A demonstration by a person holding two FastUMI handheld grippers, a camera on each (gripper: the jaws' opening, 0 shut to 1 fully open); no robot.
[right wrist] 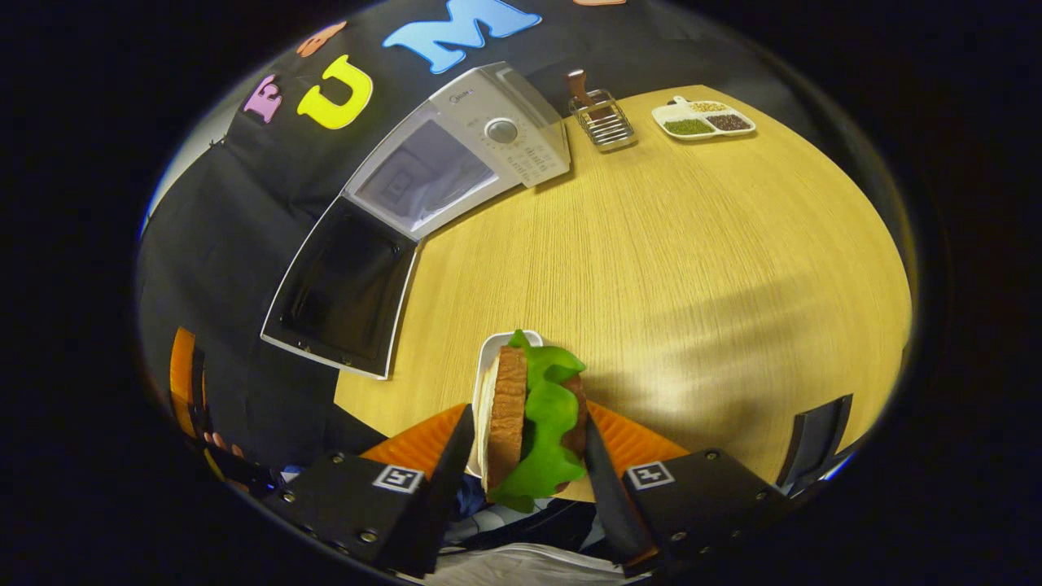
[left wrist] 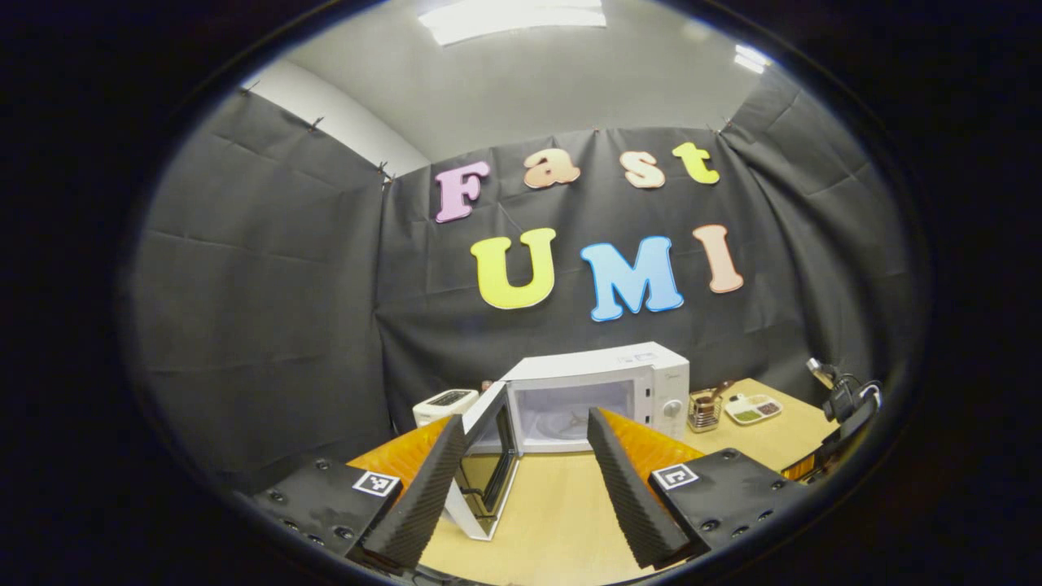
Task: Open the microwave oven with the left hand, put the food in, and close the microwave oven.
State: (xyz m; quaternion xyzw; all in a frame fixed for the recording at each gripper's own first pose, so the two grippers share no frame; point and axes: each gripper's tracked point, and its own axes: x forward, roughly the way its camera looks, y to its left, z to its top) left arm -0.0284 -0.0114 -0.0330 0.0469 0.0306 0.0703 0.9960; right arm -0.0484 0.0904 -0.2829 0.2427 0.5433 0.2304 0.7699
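Note:
The white microwave (left wrist: 598, 392) stands at the back of the wooden table with its door (left wrist: 487, 456) swung wide open to the left, showing the lit cavity. My left gripper (left wrist: 525, 476) hangs open in front of it, a short way back, with nothing between its fingers. In the right gripper view the microwave (right wrist: 464, 146) and its open door (right wrist: 342, 285) lie far ahead on the left. My right gripper (right wrist: 527, 435) is shut on a sandwich (right wrist: 533, 419) of bread, green lettuce and a patty, together with a white plate (right wrist: 488, 366), held on edge above the table's near edge.
A small wire basket (right wrist: 602, 118) and a white divided dish of grains (right wrist: 704, 120) stand right of the microwave. A white appliance (left wrist: 444, 404) sits left of the door. The other gripper (left wrist: 847, 403) shows far right in the left gripper view. A wide stretch of bare tabletop (right wrist: 651, 260) lies ahead.

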